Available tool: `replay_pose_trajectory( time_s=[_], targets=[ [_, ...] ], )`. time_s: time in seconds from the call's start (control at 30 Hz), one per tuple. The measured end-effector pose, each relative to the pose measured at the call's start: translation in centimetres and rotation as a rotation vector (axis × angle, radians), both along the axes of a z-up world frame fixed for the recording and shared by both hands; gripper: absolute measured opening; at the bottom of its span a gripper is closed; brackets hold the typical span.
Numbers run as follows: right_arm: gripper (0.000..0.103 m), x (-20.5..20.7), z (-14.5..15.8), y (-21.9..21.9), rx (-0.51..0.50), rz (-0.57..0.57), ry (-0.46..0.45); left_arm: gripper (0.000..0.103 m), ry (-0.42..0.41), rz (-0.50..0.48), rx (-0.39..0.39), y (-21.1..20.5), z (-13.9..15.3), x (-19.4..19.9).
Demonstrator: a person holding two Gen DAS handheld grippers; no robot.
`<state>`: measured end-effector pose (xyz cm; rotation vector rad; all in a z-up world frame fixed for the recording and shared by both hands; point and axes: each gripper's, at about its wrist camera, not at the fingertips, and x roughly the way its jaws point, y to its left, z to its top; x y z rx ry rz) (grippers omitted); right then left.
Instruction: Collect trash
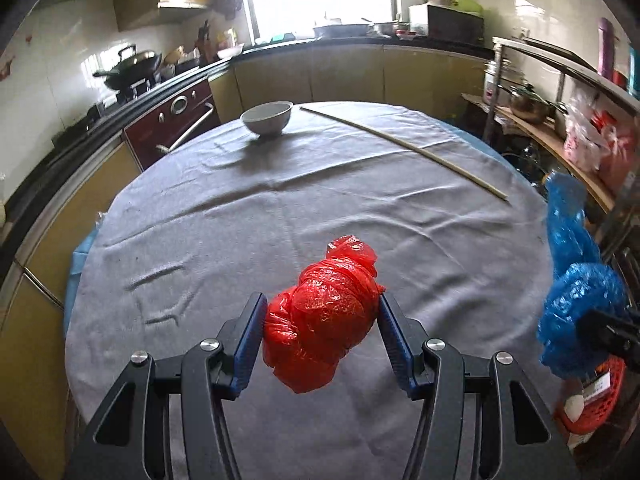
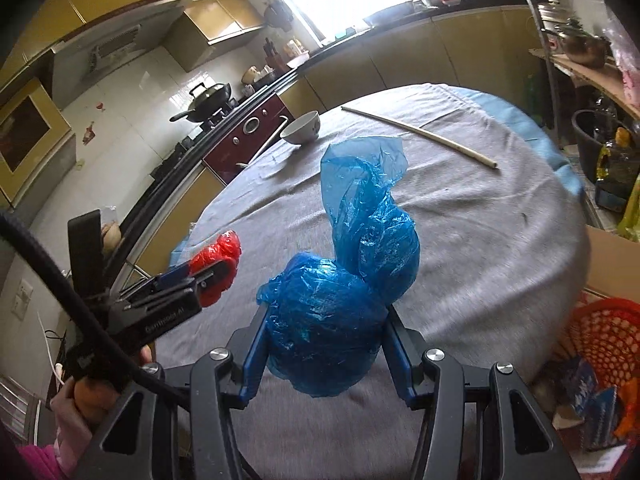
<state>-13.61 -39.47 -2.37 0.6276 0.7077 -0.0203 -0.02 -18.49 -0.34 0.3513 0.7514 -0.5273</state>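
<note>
My left gripper (image 1: 322,304) is shut on a crumpled red plastic bag (image 1: 320,316) and holds it above the grey-clothed round table (image 1: 240,208). My right gripper (image 2: 324,320) is shut on a crumpled blue plastic bag (image 2: 340,300), also held above the table. The blue bag shows at the right edge of the left wrist view (image 1: 576,300). The red bag (image 2: 216,260) and the left gripper (image 2: 192,280) show at the left in the right wrist view. A red mesh basket (image 2: 604,336) with some trash in it stands low at the right, beside the table.
A white bowl (image 1: 267,117) stands at the table's far side. A long thin stick (image 1: 404,146) lies across the far right of the table. Kitchen counters and a stove with a wok (image 1: 132,64) run behind. A shelf rack with pots (image 1: 532,104) stands at the right.
</note>
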Motion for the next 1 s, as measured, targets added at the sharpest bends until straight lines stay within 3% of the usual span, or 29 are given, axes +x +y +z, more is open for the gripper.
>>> replay_pose_trajectory(
  time_s=[0.47, 1.0],
  targets=[
    [0.055, -5.4, 1.4, -1.0, 0.031, -0.021, -0.061, 0.058, -0.097, -0.027, -0.015, -1.7, 2.9, -7.3],
    [0.056, -8.2, 2.2, -1.5, 0.035, -0.024, -0.102, 0.058, -0.154, -0.023, -0.006, -2.4, 4.4, -10.6]
  ],
)
